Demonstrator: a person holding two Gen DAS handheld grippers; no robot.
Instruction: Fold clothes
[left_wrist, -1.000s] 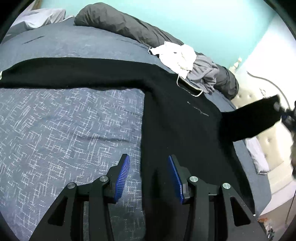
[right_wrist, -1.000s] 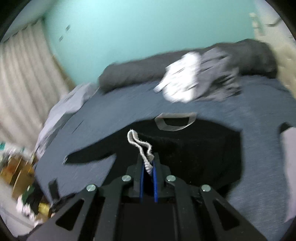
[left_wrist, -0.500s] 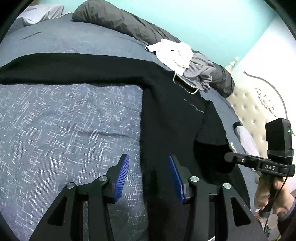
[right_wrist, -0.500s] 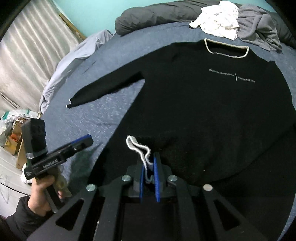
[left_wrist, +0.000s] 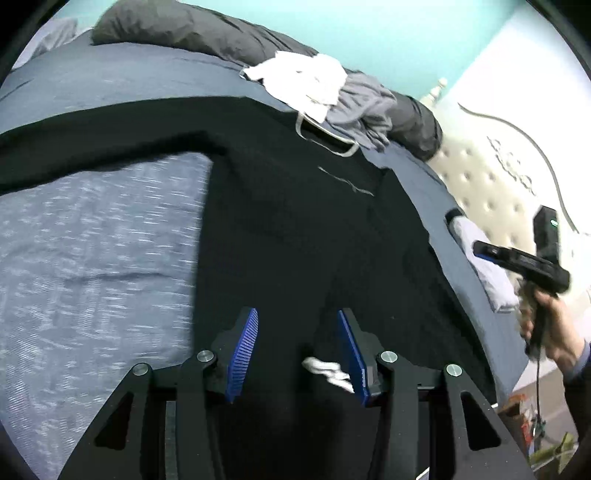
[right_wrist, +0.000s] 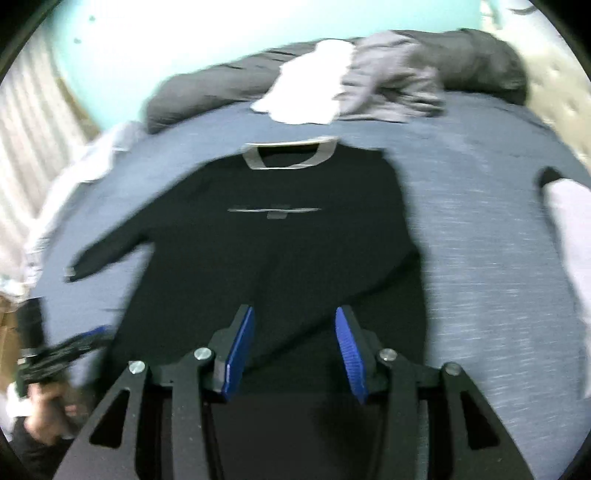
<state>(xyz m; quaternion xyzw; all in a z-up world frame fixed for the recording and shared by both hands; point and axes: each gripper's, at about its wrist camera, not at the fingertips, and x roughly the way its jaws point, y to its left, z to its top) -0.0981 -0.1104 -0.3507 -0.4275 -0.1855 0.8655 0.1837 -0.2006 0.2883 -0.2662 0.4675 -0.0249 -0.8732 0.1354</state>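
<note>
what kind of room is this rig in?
Most likely a home bedroom: a black sweater lies spread on a bed with a blue-grey cover, a tufted headboard stands at one end, and a heap of unfolded clothes waits by the teal wall.

Left gripper (left_wrist: 297, 345) spread wide with blue pads (left_wrist: 242, 343) apart and nothing between them; right gripper (right_wrist: 293, 345) likewise parted and empty, gripped from below by the right hand (left_wrist: 546, 328); left hand (right_wrist: 44, 413) blurred around its own handle.
</note>
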